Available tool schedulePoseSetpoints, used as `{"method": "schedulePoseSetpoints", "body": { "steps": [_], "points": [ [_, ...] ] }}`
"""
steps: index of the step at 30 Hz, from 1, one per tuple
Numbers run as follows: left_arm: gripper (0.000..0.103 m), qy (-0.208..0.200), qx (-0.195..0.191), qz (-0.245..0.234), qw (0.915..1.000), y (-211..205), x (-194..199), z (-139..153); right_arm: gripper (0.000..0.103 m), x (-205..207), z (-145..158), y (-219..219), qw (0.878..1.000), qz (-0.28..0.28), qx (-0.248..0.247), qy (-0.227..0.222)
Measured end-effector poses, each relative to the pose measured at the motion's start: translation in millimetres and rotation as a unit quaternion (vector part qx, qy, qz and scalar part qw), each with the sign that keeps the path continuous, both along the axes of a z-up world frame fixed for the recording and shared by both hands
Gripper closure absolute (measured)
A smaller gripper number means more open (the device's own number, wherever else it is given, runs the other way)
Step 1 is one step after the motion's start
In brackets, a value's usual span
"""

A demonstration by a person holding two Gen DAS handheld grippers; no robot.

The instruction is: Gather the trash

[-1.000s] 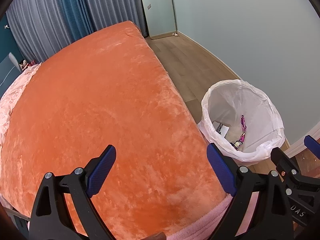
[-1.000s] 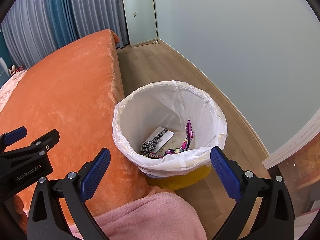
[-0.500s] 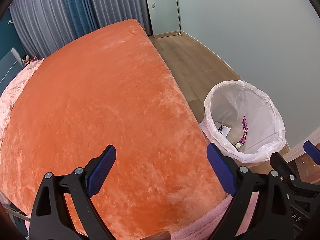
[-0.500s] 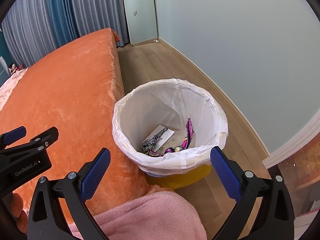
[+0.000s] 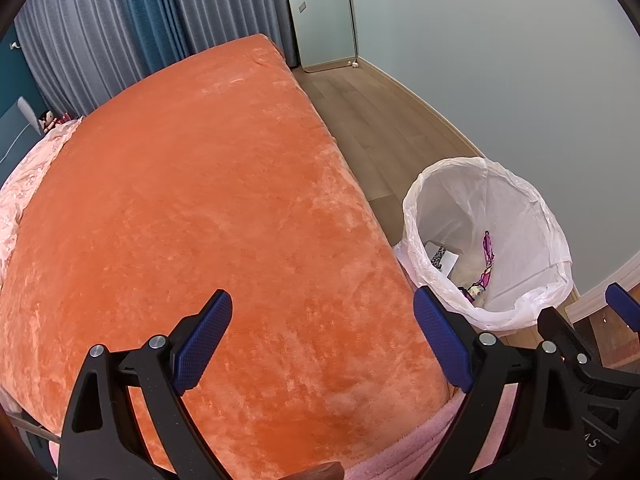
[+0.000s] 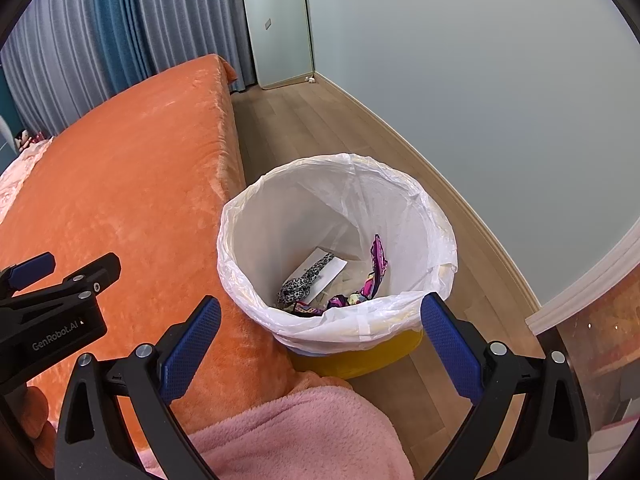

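Observation:
A yellow trash bin with a white liner [image 6: 408, 204] stands on the wood floor beside the bed; it also shows in the left wrist view [image 5: 532, 220]. Inside lie a white card, a leopard-print scrap [image 6: 300, 286] and purple wrappers [image 6: 376, 264]. My right gripper [image 6: 320, 320] is open and empty, just in front of and above the bin's near rim. My left gripper [image 5: 322, 338] is open and empty over the bed's near corner. No loose trash shows on the bed.
The bed with an orange plush blanket [image 5: 180, 208] fills the left. A pink blanket [image 6: 304, 436] lies at the near edge. Wood floor [image 6: 320, 132] runs between bed and pale wall. Curtains [image 5: 120, 20] hang at the back.
The left view has lifted and tilted slightly, showing more of the far wall and curtains. The right gripper has barely moved. Both stay open.

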State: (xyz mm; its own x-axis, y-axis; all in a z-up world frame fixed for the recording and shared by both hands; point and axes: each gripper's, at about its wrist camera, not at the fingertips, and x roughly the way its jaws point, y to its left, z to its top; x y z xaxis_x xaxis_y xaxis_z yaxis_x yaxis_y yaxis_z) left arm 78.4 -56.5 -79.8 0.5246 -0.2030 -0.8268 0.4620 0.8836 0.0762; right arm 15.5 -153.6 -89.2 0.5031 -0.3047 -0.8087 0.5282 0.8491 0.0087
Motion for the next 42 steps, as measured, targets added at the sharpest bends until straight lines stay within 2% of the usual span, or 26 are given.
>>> {"method": "schedulePoseSetpoints", "body": {
  "steps": [42],
  "points": [
    [0.015, -0.007, 0.008, -0.014, 0.9998, -14, -11, -6, 0.007, -7, -3, -12, 1.0, -0.012, 0.005, 0.0]
  ]
}}
